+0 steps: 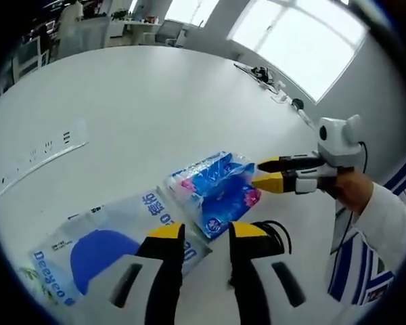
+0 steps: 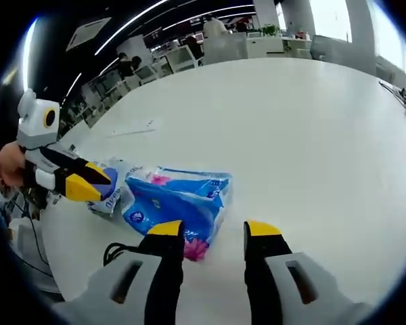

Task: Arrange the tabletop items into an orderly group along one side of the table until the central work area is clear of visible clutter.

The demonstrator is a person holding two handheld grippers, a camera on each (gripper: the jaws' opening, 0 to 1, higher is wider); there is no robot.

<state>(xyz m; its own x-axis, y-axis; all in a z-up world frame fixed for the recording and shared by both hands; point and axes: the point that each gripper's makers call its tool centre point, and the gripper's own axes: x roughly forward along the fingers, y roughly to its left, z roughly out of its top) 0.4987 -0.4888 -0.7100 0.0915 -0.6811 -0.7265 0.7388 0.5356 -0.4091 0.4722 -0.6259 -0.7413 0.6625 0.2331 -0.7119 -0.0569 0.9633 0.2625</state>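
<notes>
On a large white table (image 1: 142, 95), both grippers face a cluster of soft packages near one edge.

In the left gripper view, from left to right: a flat white strip (image 1: 44, 152) with dark marks lies far off; a flat white-and-blue plastic bag (image 1: 98, 247) with printed lettering lies near the table edge; the left gripper (image 1: 208, 231) hovers with jaws moderately apart, holding nothing; just beyond its tips sits a blue tissue pack (image 1: 216, 186) with pink flowers, overlapping the bag's corner; a coiled black cable (image 1: 274, 233) lies beside it; the right gripper (image 1: 269, 173), held by a hand (image 1: 348, 191), points at the pack with its jaws narrowly parted, empty.

In the right gripper view, the left gripper (image 2: 88, 183) enters from the left, above the bag (image 2: 111, 193); the tissue pack (image 2: 176, 203) lies just ahead of the right gripper (image 2: 214, 229), whose jaws stand wide.

Risks, as I judge them: the soft pack may crumple or slip from a shallow pinch; dragging it could pull the bag along; the two grippers could collide over the pack; the cable could snag.
</notes>
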